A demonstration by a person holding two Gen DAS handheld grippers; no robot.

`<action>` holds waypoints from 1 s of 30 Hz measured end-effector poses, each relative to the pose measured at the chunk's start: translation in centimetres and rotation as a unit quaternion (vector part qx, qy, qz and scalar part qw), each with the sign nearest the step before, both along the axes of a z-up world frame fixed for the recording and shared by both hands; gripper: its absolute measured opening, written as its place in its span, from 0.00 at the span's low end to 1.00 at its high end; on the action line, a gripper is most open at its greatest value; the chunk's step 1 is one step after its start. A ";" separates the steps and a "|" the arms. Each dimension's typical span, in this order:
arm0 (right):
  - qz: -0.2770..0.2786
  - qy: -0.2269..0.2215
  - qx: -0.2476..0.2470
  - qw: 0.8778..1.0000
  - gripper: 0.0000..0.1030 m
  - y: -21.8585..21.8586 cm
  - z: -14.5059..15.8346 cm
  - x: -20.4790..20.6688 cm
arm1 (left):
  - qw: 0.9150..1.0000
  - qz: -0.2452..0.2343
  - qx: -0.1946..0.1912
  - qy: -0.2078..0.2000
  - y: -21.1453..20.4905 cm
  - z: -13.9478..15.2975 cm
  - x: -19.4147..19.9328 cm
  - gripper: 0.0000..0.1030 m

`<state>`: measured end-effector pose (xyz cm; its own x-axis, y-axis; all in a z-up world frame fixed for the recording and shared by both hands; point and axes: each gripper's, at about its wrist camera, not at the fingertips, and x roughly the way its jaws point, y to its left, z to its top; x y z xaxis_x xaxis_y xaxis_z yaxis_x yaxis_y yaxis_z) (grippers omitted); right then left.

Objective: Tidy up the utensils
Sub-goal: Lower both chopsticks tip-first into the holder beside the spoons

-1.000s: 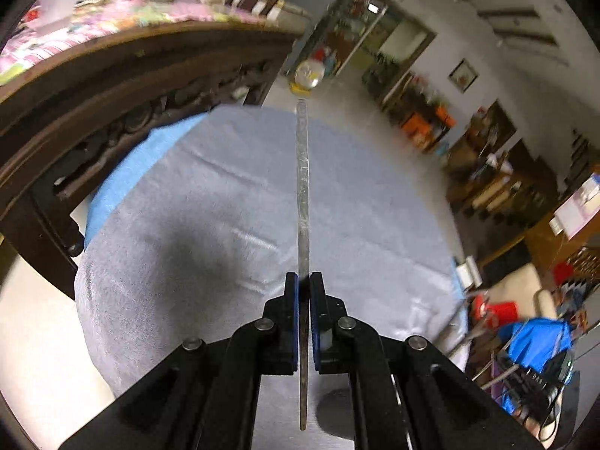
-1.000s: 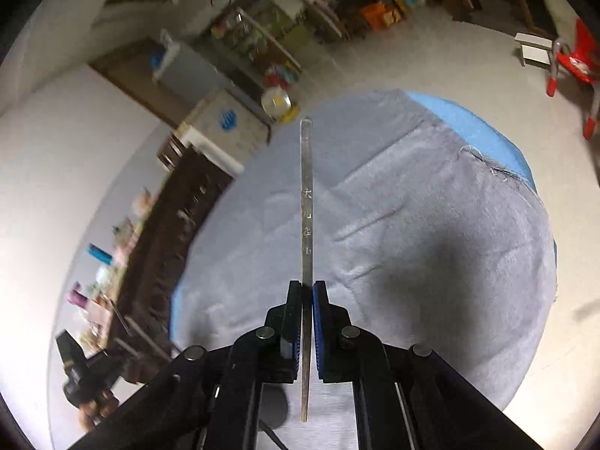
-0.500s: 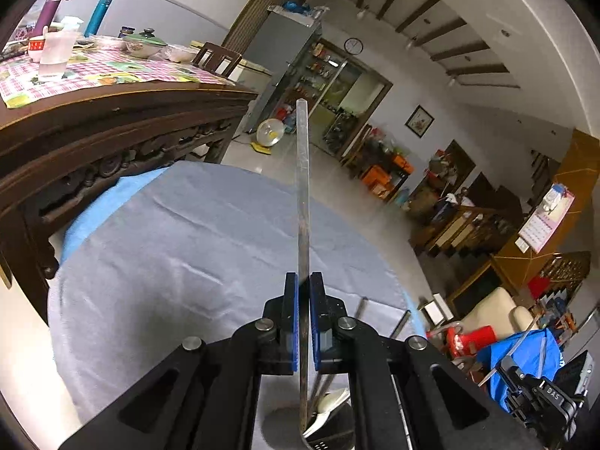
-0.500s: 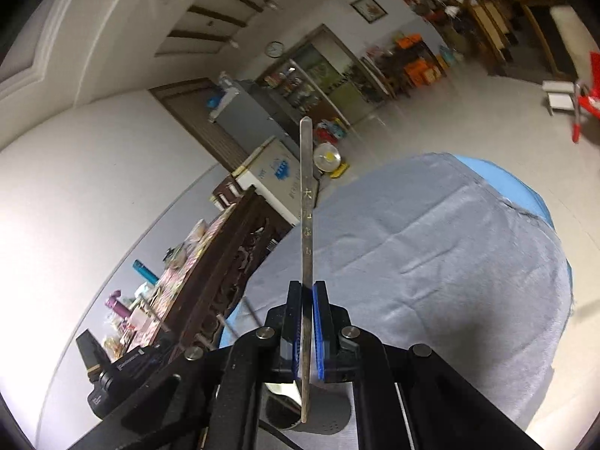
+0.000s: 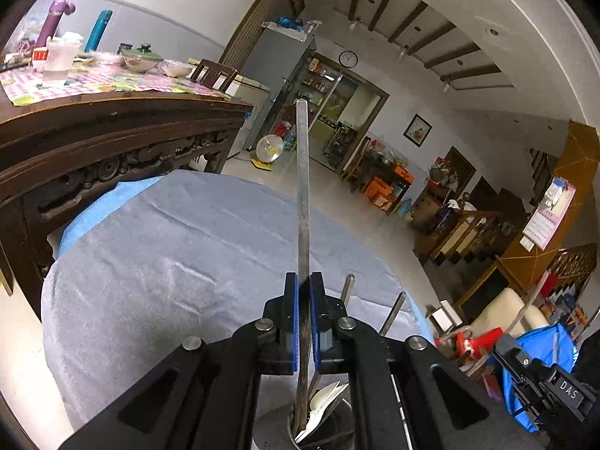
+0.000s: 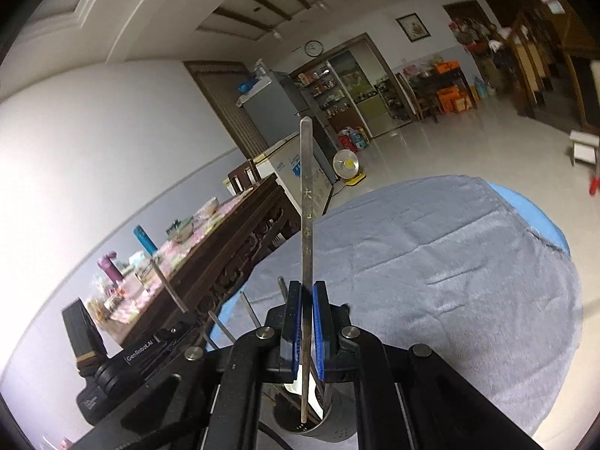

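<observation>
Item one: my left gripper (image 5: 303, 315), jaws clamped on a flat metal utensil handle (image 5: 303, 195), lower end over the utensil holder (image 5: 322, 418). Item two: my right gripper (image 6: 308, 324), likewise pinched on an engraved metal handle (image 6: 306, 202), tip above the same cup on the grey-clothed table (image 6: 431, 262).

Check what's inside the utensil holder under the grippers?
In the utensil holder: a white spoon and several metal sticks, plus the tip of the chopstick held by the right hand-held gripper. Its bottom is hidden by the grippers.
</observation>
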<state>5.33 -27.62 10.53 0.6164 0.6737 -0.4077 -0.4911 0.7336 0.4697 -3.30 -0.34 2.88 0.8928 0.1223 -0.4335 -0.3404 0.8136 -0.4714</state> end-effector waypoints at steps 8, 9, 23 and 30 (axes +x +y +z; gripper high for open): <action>0.003 -0.040 -0.056 0.998 0.06 2.9 -1.0 -1.8 | 1.000 0.000 0.028 -0.001 -1.7 -0.3 -0.5 0.05; 0.001 -0.043 -0.059 0.997 0.06 3.0 -1.2 -2.0 | 0.999 0.000 0.032 -0.001 -1.9 -0.4 -0.5 0.05; -0.017 -0.053 -0.089 0.994 0.06 3.2 -3.0 -4.2 | 0.999 -0.003 0.039 0.012 -2.3 -1.0 -0.9 0.05; -0.011 -0.046 -0.098 0.994 0.06 3.2 -3.5 -4.9 | 0.999 -0.008 0.041 0.018 -2.5 -1.3 -1.5 0.05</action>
<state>0.43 -24.45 7.05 0.6705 0.5731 -0.4711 -0.5091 0.8173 0.2698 -4.76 -2.86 1.61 0.8789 0.1446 -0.4546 -0.3425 0.8547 -0.3902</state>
